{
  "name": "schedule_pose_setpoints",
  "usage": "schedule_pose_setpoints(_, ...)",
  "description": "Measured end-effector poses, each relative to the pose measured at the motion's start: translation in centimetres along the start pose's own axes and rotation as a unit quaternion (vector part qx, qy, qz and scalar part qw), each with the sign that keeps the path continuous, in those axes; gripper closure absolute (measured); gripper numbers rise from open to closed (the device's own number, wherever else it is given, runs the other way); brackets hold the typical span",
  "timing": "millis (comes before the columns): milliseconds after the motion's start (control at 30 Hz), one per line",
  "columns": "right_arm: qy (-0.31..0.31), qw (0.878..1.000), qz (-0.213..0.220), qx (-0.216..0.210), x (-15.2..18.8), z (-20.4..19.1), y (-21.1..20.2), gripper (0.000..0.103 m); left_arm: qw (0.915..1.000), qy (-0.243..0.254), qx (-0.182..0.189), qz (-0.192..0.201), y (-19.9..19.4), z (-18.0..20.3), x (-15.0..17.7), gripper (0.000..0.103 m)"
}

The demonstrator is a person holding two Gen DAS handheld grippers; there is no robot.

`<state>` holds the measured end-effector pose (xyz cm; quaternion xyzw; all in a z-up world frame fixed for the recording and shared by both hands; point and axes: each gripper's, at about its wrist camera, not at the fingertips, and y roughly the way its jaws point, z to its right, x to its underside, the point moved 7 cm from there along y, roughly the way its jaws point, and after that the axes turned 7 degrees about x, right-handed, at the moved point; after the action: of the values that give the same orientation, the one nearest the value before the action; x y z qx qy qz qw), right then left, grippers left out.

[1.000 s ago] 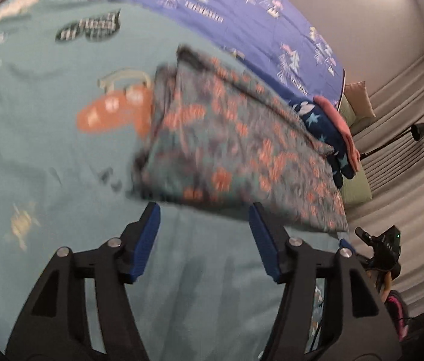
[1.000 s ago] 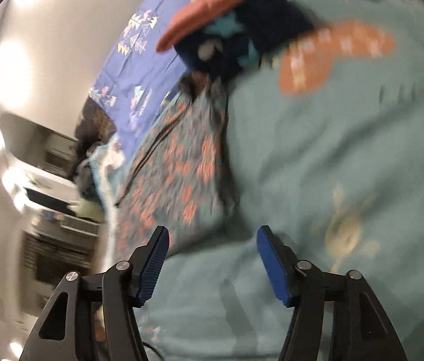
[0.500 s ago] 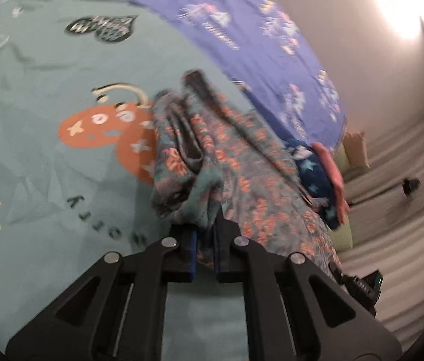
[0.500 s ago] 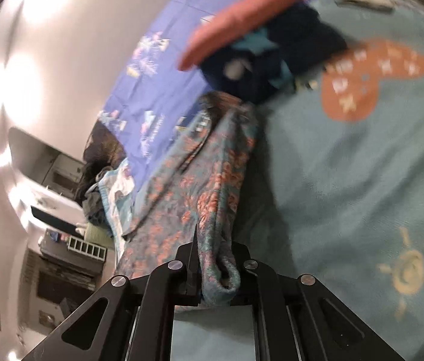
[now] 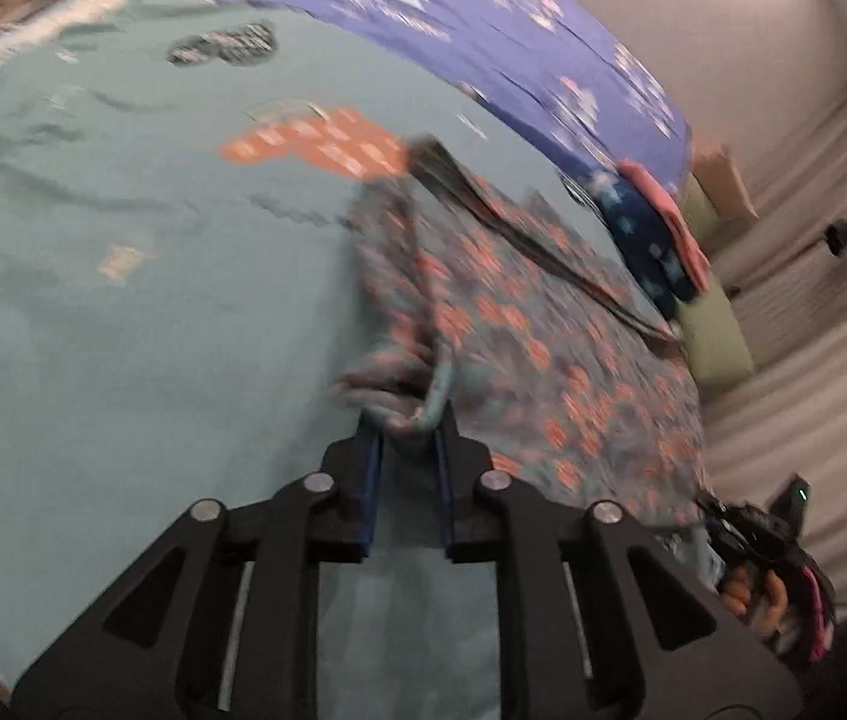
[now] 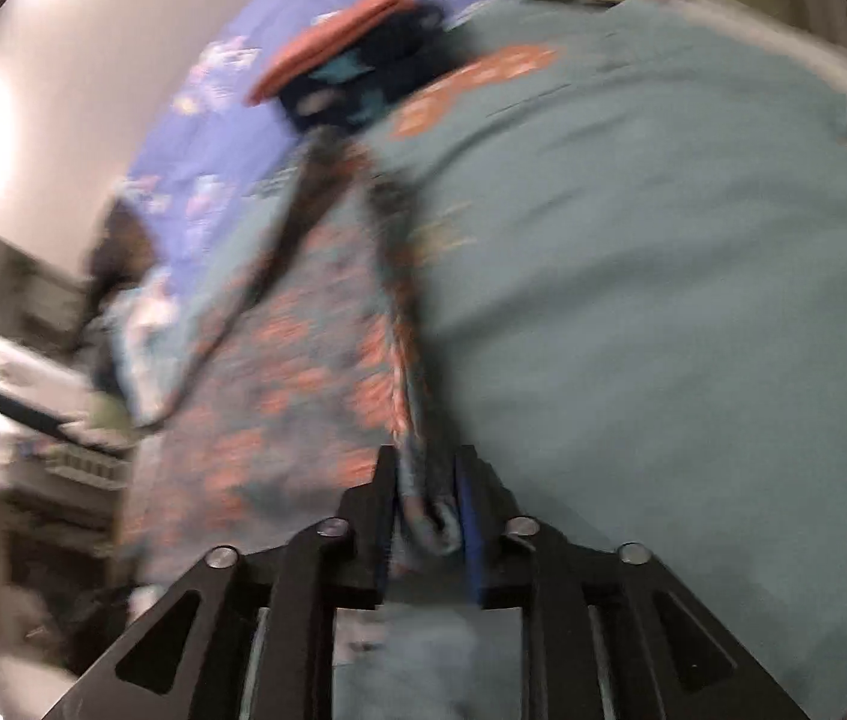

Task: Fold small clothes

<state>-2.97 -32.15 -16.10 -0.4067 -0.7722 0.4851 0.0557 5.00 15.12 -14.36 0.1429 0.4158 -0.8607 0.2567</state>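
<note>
Garment (image 5: 519,324) on bedspread (image 5: 123,300), folded stack (image 5: 657,234) behind it.

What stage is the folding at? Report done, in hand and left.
Done: a navy star-print garment with a pink piece on it sits as a folded pile at the teal sheet's far edge. In hand: the left tool and right tool each pinch an edge of the floral garment. Left: laying that fold flat and stacking it.
</note>
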Motion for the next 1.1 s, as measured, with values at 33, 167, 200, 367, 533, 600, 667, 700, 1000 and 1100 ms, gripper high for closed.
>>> schedule_pose_setpoints(33,-0.001,1.0,0.022,0.018,-0.8,0.4,-0.8,0.078,0.9997,0.002,-0.013,0.019,-0.8,0.0,-0.7,0.077)
schedule_pose_setpoints(167,-0.051,0.993,0.101,0.017,-4.4,-1.5,-4.1,0.077,0.9923,0.072,-0.052,0.087,-2.5,1.9,-4.5,0.077)
schedule_pose_setpoints(200,-0.067,0.992,0.105,0.009,-4.8,-2.3,-4.4,0.077,0.9924,0.081,-0.038,0.084,-1.9,2.5,-5.0,0.077)
schedule_pose_setpoints(367,-0.166,0.984,0.06,-0.031,-7.2,-8.8,-0.6,0.077,0.9899,0.141,-0.01,0.0,6.5,6.4,-6.3,0.077)
schedule_pose_setpoints(533,-0.182,0.983,-0.001,-0.033,-8.6,-11.1,5.2,0.077,0.98,0.182,-0.013,-0.08,12.7,8.0,-5.4,0.077)
schedule_pose_setpoints(600,-0.178,0.984,-0.018,-0.023,-9.7,-11.1,7.5,0.077,0.9776,0.187,-0.023,-0.094,14.2,8.0,-5.7,0.077)
schedule_pose_setpoints(667,-0.171,0.985,-0.031,-0.021,-10.6,-10.9,9.2,0.077,0.9773,0.187,-0.031,-0.094,15.6,8.1,-6.7,0.077)
schedule_pose_setpoints(700,-0.169,0.985,-0.033,-0.022,-10.7,-10.6,9.6,0.077,0.9778,0.185,-0.034,-0.092,16.1,8.2,-7.2,0.076)
schedule_pose_setpoints(1000,-0.076,0.997,0.027,-0.003,-16.5,-8.0,11.6,0.077,0.9903,0.113,-0.076,0.029,16.1,5.9,-15.2,0.059)
schedule_pose_setpoints(1100,-0.093,0.995,0.034,0.006,-15.8,-7.4,10.3,0.077,0.9841,0.149,-0.085,0.046,13.7,6.0,-14.4,0.051)
